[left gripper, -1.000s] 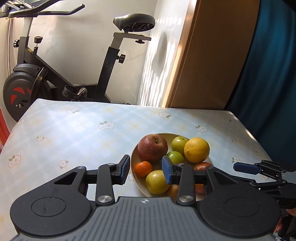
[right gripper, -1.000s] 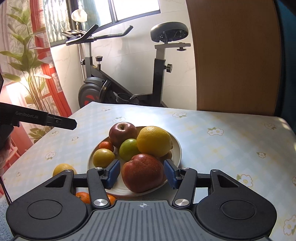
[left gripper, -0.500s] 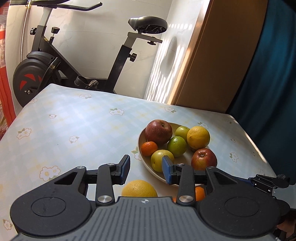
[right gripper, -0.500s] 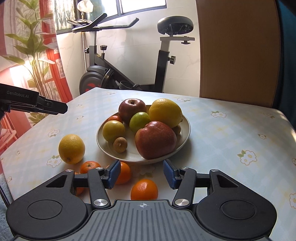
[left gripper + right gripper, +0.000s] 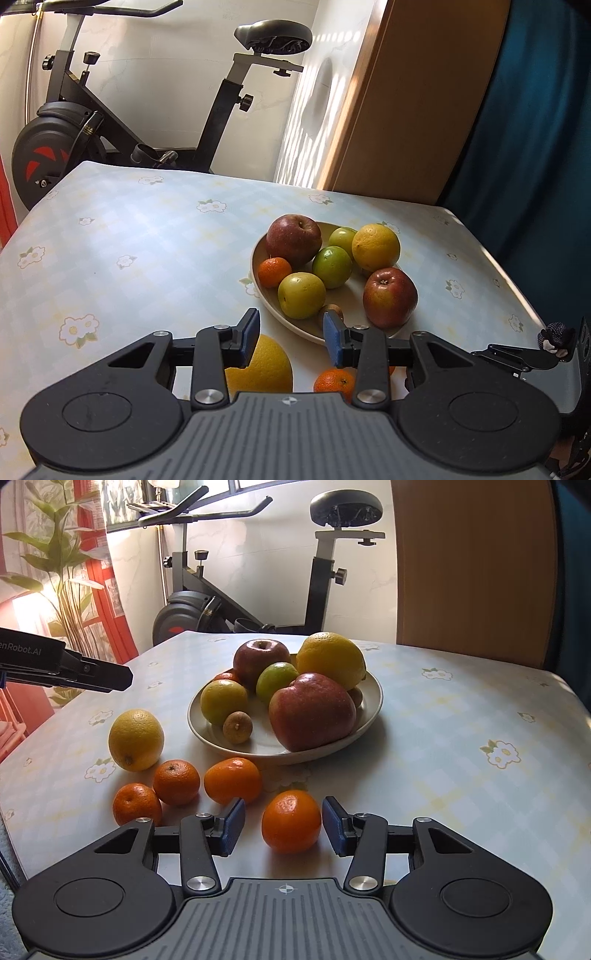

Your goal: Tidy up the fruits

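A beige plate [image 5: 371, 716] carries two red apples [image 5: 312, 710], a large yellow citrus [image 5: 330, 659], green fruits [image 5: 277, 677] and a small brown fruit [image 5: 237, 727]. A lemon [image 5: 136, 738] and several tangerines lie on the cloth in front of it. One tangerine [image 5: 291, 821] sits between the pads of my right gripper [image 5: 283, 827]. Its jaws are closing, with a gap still showing on the left side. My left gripper [image 5: 290, 339] is open and empty, just short of the plate [image 5: 258, 284] and above the lemon [image 5: 262, 365].
The table has a pale blue flowered cloth [image 5: 461, 738]; its near edge lies close below the tangerines. An exercise bike [image 5: 321, 576] stands behind the table, beside a wooden panel [image 5: 472, 565] and a dark blue curtain [image 5: 535, 147]. A plant [image 5: 62, 561] stands at the left.
Both grippers have drawn back from the plate and sunk lower. The right one has left the red apple on the plate and now frames a tangerine on the cloth, its jaws narrower.
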Available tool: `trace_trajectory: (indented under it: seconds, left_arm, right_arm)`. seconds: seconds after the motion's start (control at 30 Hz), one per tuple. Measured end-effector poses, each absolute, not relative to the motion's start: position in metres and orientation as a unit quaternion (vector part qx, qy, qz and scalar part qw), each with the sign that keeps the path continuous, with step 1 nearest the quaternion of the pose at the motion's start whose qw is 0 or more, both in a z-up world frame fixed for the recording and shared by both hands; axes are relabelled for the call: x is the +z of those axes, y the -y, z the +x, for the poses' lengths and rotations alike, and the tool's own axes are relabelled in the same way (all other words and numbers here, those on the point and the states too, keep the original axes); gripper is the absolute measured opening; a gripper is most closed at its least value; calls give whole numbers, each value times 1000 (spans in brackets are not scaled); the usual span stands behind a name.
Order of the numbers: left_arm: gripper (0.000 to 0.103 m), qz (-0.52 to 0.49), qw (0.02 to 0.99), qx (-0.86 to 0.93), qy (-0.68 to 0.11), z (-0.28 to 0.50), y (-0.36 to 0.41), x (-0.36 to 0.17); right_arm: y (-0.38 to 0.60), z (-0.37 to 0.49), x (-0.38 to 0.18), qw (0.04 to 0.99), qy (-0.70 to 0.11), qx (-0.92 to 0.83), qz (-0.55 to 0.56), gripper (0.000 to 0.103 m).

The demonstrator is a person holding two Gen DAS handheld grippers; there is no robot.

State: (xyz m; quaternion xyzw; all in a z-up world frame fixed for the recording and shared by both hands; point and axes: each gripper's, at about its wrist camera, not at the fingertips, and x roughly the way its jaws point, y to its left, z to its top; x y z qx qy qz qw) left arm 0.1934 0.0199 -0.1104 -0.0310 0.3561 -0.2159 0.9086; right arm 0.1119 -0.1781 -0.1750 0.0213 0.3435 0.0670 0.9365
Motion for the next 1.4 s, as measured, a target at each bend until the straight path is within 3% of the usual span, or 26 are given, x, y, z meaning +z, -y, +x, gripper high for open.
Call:
trace_trajectory:
  seconds: [0.5, 1.4]
  left_arm:
    - [40, -12, 899, -242, -365, 190, -4, -119]
    - [40, 83, 828, -335, -442, 215, 65, -156]
  right_arm:
    - [185, 117, -186, 932, -354, 66, 33, 33]
    - [230, 99, -166, 946, -312, 35, 85, 32]
